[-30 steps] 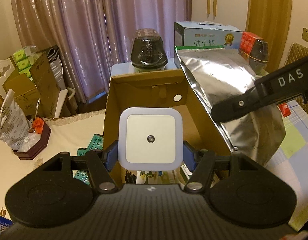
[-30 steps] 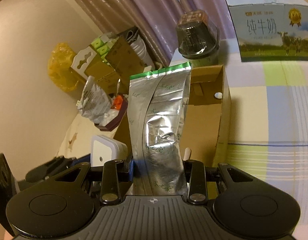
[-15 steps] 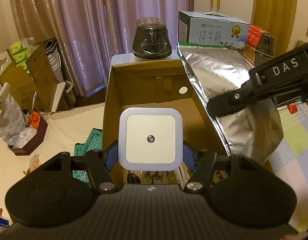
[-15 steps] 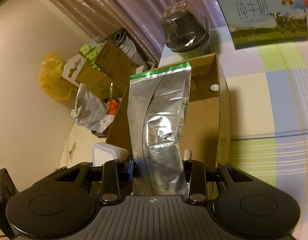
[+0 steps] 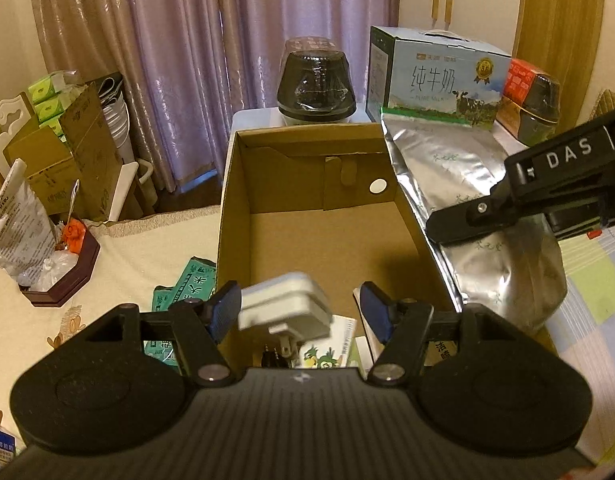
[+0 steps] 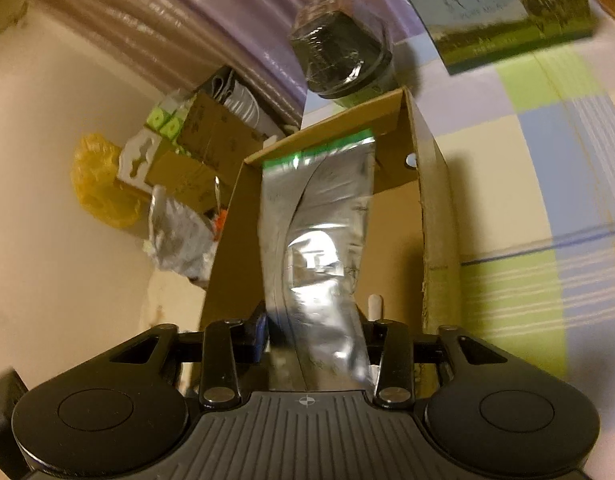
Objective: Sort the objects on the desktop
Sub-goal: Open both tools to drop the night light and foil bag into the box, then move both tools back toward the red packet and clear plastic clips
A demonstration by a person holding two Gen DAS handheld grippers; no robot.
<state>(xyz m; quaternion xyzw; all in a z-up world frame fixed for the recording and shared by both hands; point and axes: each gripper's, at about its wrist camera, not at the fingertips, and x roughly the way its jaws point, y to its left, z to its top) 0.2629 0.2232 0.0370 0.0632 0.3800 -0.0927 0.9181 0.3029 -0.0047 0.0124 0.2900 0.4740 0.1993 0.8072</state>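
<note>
An open cardboard box (image 5: pixel 235 220) lies straight ahead of both grippers. My left gripper (image 5: pixel 299 312) hovers over its near end. A white plug-in night light (image 5: pixel 285 304) sits blurred and tipped forward between the pads, prongs down, with a clear gap to the right pad. A silver foil bag (image 5: pixel 439 168) with a green top strip leans over the box's right wall. The right gripper's finger (image 5: pixel 467 216) crosses it. In the right wrist view the foil bag (image 6: pixel 319 220) runs blurred between the jaws of my right gripper (image 6: pixel 319 332), which are opening, and hangs into the box (image 6: pixel 431 220).
Behind the box stand a black lidded bowl (image 5: pixel 315 84), a blue milk carton (image 5: pixel 435 76) and a second bowl (image 5: pixel 535 100). Green packets (image 5: pixel 191 280) and a dark wooden tray (image 5: pixel 67 280) lie left of it. Small packets (image 5: pixel 327 348) rest inside its near end. A checked cloth (image 6: pixel 547 200) covers the right.
The night light, held upright and face-on before, has tipped forward and come loose between the left pads. The right view has rolled, and its jaws have spread off the foil bag.
</note>
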